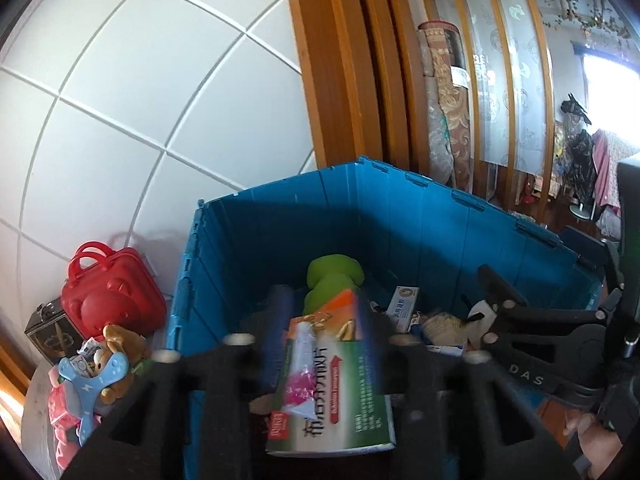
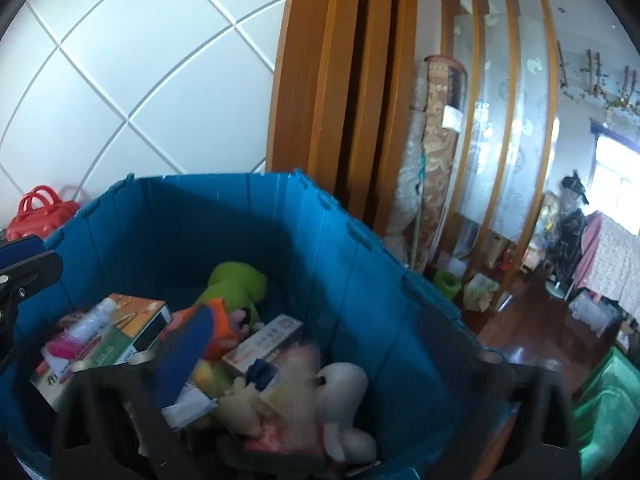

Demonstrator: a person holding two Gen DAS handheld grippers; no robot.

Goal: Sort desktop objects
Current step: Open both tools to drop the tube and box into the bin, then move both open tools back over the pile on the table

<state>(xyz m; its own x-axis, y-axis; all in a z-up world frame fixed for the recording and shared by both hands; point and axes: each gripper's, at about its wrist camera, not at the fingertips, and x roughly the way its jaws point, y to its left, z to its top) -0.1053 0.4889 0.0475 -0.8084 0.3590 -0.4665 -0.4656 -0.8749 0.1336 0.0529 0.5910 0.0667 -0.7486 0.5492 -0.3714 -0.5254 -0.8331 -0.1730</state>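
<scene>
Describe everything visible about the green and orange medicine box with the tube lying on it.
The medicine box is a flat cardboard carton, green and white with an orange end and Chinese print. It sits between the fingers of the left hand-held gripper above the blue crate, tilted with its orange end pointing away. A white tube with pink markings lies along its top face. From the right wrist view it appears at the crate's left side, near a green plush toy. Whether the fingers press it firmly is unclear because of blur.

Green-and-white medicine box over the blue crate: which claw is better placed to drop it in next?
Left. The left claw already grips the medicine box above the blue crate; the right claw hangs open over the white plush, holding nothing.
</scene>
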